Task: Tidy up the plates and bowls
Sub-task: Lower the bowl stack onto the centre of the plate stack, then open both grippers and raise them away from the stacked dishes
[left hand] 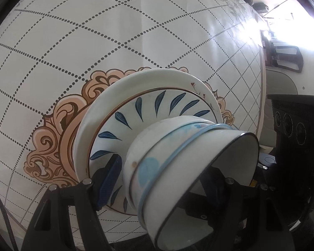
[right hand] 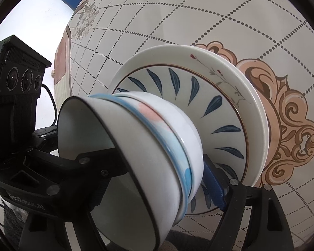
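Bowls [left hand: 190, 167] nested, straddled by both grippers.
Left gripper [left hand: 163, 188] and right gripper [right hand: 157, 179] each spread wide around the stack, one finger inside, one outside; stack sits on plates [right hand: 230, 77] on table [left hand: 94, 41].

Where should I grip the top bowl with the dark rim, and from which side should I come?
Grip the top bowl by its wall just below the rim, one finger inside and one outside, coming straight in from its open mouth. It sits nested in the other bowls on the leaf plate, so probably only the rim band and the inside are free to hold.
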The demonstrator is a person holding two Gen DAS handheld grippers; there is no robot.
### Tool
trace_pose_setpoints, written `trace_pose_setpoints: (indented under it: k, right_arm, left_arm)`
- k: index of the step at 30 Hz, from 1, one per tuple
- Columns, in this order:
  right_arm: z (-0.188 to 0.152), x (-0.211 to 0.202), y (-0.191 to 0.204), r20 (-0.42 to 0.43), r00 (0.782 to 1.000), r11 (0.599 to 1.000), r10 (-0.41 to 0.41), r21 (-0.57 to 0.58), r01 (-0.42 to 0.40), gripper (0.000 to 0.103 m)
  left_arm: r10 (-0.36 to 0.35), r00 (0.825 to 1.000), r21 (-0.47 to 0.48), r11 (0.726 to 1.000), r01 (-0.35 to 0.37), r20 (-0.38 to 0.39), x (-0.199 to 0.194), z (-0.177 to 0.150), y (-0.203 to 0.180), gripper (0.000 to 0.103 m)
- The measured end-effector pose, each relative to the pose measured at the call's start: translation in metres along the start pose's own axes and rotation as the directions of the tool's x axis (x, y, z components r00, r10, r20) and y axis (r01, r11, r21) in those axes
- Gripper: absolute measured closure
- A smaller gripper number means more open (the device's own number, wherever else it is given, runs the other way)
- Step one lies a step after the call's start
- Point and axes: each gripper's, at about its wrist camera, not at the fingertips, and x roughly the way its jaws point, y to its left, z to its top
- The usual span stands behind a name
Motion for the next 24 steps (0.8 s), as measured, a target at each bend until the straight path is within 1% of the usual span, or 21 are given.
trace_pose_setpoints:
  k: [2,5,7,9,10,12,14,15,17,19,21,23,24]
  right_arm:
    - [-0.002,-0.006,0.004,0.008,1.0,1.0,-0.029,-0.002,0.029,0.012]
    - [-0.006,-0.017,0.011,0.028,0.995,0.995,-0.093,-0.024,0.094,0.011]
    - [-0.011,-0.025,0.017,0.046,0.989,0.989,-0.141,-0.04,0.143,0.008]
    - [-0.016,-0.035,0.023,0.075,0.977,0.977,-0.2,-0.058,0.205,0.001]
    - [-0.019,-0.04,0.026,0.092,0.971,0.972,-0.218,-0.063,0.225,0.0]
    - [-0.026,-0.052,0.033,0.125,0.959,0.962,-0.256,-0.066,0.266,0.0]
    - [-0.033,-0.066,0.041,0.169,0.942,0.949,-0.29,-0.073,0.306,0.0]
    - [-0.037,-0.073,0.046,0.193,0.932,0.943,-0.306,-0.076,0.325,0.0]
    - [-0.047,-0.087,0.057,0.244,0.909,0.927,-0.337,-0.083,0.366,0.0]
    - [-0.057,-0.099,0.066,0.292,0.882,0.911,-0.368,-0.074,0.405,0.0]
    - [-0.069,-0.11,0.073,0.324,0.861,0.9,-0.393,-0.057,0.432,0.0]
    - [-0.081,-0.12,0.078,0.354,0.841,0.891,-0.409,-0.042,0.451,0.0]
    - [-0.088,-0.125,0.081,0.37,0.827,0.883,-0.424,-0.036,0.468,0.0]
  left_arm:
    - [0.03,0.999,0.002,1.0,-0.03,0.021,-0.008,-0.004,-0.001,0.033]
    - [0.088,0.994,0.009,0.996,-0.088,0.058,-0.02,-0.011,-0.005,0.033]
    - [0.131,0.988,0.016,0.991,-0.133,0.086,-0.029,-0.017,-0.008,0.031]
    - [0.163,0.979,0.017,0.986,-0.166,0.119,-0.038,-0.023,-0.01,0.031]
    - [0.191,0.971,0.012,0.981,-0.195,0.142,-0.043,-0.026,-0.012,0.031]
    - [0.237,0.951,0.001,0.97,-0.242,0.199,-0.056,-0.036,-0.014,0.03]
    - [0.277,0.926,-0.019,0.959,-0.282,0.258,-0.068,-0.046,-0.018,0.025]
    - [0.287,0.915,-0.025,0.956,-0.292,0.285,-0.074,-0.051,-0.02,0.02]
    - [0.316,0.89,-0.036,0.946,-0.322,0.329,-0.085,-0.06,-0.027,0.02]
    - [0.329,0.868,-0.045,0.94,-0.338,0.372,-0.095,-0.071,-0.035,0.02]
    - [0.347,0.837,-0.066,0.933,-0.353,0.423,-0.107,-0.081,-0.04,0.02]
    - [0.382,0.797,-0.1,0.919,-0.382,0.468,-0.118,-0.093,-0.046,0.019]
    - [0.397,0.777,-0.117,0.912,-0.392,0.488,-0.124,-0.098,-0.049,0.019]
